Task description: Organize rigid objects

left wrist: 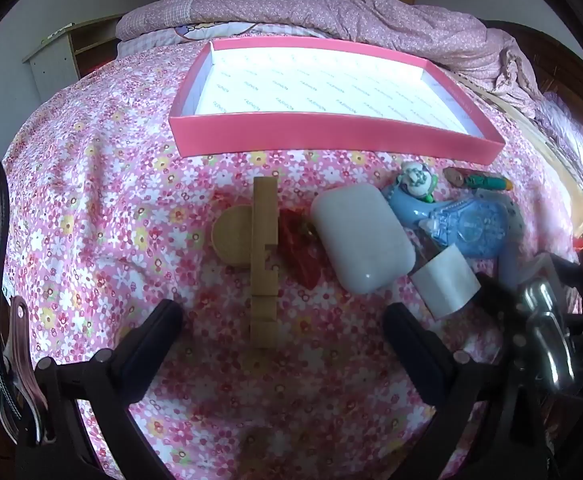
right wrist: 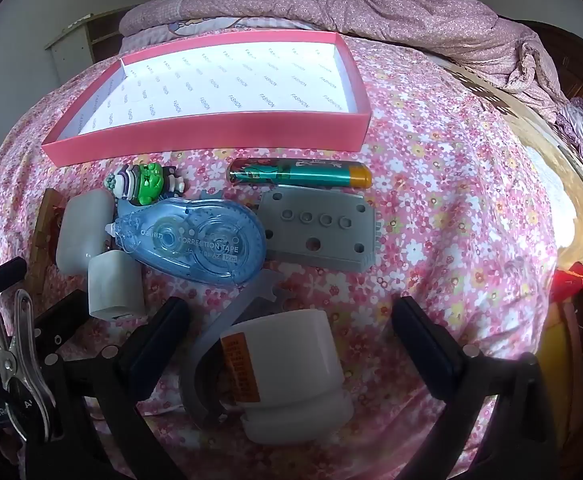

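A shallow pink box (left wrist: 331, 136) with a white printed floor lies on the bed; it also shows in the right wrist view (right wrist: 211, 136). My left gripper (left wrist: 283, 332) is open, its fingers on either side of a notched wooden piece (left wrist: 264, 264) lying beside a round wooden disc (left wrist: 231, 236), a red item (left wrist: 303, 248) and a white earbud case (left wrist: 361, 236). My right gripper (right wrist: 291, 332) is open around a white bottle (right wrist: 291, 372) with an orange label. Beyond lie a blue correction tape (right wrist: 195, 240), a grey perforated plate (right wrist: 319, 232), a teal battery (right wrist: 299, 172), a green toy figure (right wrist: 143, 180) and a white cube adapter (right wrist: 115, 288).
A flowered pink sheet (left wrist: 91, 184) covers the bed. A rumpled purple quilt (right wrist: 371, 4) lies behind the box. A grey curved plastic piece (right wrist: 211, 340) lies under the bottle. A wooden shelf (left wrist: 59, 52) stands at far left. The bed's edge drops at right (right wrist: 563, 216).
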A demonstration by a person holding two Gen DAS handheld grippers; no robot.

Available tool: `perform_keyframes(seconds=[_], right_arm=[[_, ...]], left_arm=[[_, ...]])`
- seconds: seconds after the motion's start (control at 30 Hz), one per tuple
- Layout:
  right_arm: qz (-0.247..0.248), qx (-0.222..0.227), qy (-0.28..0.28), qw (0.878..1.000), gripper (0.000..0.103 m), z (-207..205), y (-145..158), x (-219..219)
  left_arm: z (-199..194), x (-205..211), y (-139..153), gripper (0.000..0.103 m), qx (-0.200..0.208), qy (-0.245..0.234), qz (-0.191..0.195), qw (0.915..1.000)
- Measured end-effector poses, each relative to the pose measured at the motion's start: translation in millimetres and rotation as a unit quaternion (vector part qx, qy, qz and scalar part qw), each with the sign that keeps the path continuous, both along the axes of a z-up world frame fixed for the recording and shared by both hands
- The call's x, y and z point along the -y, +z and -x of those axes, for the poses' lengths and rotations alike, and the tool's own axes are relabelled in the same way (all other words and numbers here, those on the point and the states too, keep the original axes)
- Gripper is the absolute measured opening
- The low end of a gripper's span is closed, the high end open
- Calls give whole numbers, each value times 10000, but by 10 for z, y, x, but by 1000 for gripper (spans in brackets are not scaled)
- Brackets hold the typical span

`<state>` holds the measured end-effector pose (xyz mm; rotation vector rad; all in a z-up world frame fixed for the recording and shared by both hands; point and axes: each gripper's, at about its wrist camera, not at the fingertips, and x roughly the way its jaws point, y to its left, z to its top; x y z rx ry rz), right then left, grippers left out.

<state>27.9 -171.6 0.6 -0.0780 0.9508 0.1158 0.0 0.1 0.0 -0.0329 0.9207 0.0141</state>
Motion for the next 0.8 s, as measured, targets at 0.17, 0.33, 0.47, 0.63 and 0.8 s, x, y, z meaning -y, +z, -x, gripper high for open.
perform_keyframes(seconds=[0.17,0.33,0.47,0.63,0.8], right_arm=[[-6,5,-2,10000,103,-1,-1,0],[-5,4,-2,10000,103,12,-3,6],[12,-61,-23,10000,103,9,-13,29],[22,-72,-33,10000,103,-28,-2,-5],[12,-57,-33,10000,103,-36,14,-13]], left_arm=[[0,-1,1,103,-4,1,-5,10000],[0,-2,-1,103,-7,1,-9,10000],[0,5,5,103,-30,18,-10,10000],[11,41,-36,103,-50,25,-25,10000],[11,41,-34,103,-52,28,-24,10000]])
